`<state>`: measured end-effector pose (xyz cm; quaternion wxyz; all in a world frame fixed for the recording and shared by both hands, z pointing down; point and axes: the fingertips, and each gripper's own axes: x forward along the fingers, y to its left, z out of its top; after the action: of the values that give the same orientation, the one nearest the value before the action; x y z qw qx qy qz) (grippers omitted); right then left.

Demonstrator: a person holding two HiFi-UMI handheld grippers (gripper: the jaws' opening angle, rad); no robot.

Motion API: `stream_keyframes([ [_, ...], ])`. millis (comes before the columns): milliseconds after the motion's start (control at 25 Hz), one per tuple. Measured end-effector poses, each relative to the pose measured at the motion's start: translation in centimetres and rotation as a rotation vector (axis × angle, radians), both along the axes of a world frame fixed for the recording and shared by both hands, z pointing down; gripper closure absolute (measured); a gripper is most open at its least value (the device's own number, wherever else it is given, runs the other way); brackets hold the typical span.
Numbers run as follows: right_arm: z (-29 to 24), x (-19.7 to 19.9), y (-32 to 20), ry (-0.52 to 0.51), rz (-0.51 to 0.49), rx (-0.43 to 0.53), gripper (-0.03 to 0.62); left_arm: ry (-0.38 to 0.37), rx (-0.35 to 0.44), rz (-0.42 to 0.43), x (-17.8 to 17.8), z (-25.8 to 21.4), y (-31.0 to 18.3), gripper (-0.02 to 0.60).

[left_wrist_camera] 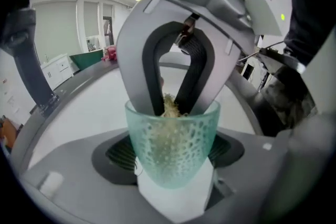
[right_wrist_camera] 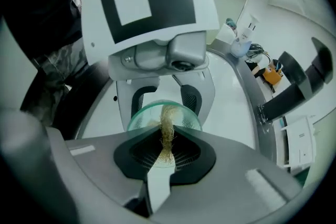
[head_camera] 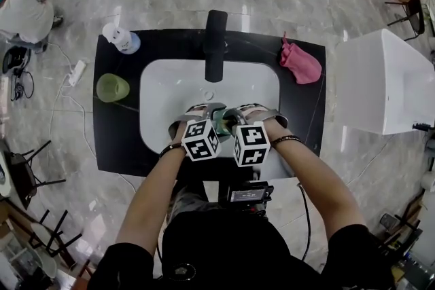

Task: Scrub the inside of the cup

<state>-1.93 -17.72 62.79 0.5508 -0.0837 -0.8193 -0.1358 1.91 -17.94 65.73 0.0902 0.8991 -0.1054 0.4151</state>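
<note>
A pale green see-through cup (left_wrist_camera: 173, 144) sits between the jaws of my left gripper (left_wrist_camera: 173, 168), which is shut on it. The cup is held over the front of the white basin (head_camera: 170, 88). My right gripper (right_wrist_camera: 165, 150) is shut on a yellowish fibrous scrubber (right_wrist_camera: 167, 136). Its fingers (left_wrist_camera: 152, 86) reach down into the cup's mouth, and the scrubber (left_wrist_camera: 169, 105) lies inside against the wall. In the head view the left gripper (head_camera: 204, 115) and the right gripper (head_camera: 238, 117) meet tip to tip at the cup (head_camera: 221, 121).
A black faucet (head_camera: 216, 44) stands behind the basin on the black counter (head_camera: 119, 139). On the counter are a pink cloth (head_camera: 300, 63) at the right, a second green cup (head_camera: 112, 87) at the left and a white bottle (head_camera: 121, 39). A white cabinet (head_camera: 384, 81) stands to the right.
</note>
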Motion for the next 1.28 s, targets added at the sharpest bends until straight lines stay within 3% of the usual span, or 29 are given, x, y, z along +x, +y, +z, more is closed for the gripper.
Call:
stream_keyframes([
  [160, -0.7, -0.2, 0.0, -0.005, 0.154, -0.097, 0.551, -0.034, 0.105, -0.035, -0.7, -0.7, -0.6, 0.209],
  [400, -2.3, -0.3, 0.4, -0.046, 0.488, -0.372, 0.553, -0.100, 0.220, -0.048, -0.8, -1.4, -0.9, 0.209],
  [520, -3.8, -0.7, 0.1, -0.071, 0.559, -0.461, 0.553, -0.123, 0.244, -0.055, -0.8, -1.4, -1.0, 0.209],
  [640, -4.7, -0.8, 0.0, -0.091, 0.557, -0.486, 0.553, -0.118, 0.223, -0.067, -0.6, -1.5, -0.9, 0.209],
  [800, -5.4, -1.2, -0.1, -0.123, 0.500, -0.435, 0.551, -0.097, 0.163, -0.060, -0.6, -1.6, -0.5, 0.209],
  [1280, -5.4, -1.5, -0.2, -0.140, 0.212, -0.090, 0.549, -0.029, 0.014, -0.039, -0.8, -2.7, 0.5, 0.209],
])
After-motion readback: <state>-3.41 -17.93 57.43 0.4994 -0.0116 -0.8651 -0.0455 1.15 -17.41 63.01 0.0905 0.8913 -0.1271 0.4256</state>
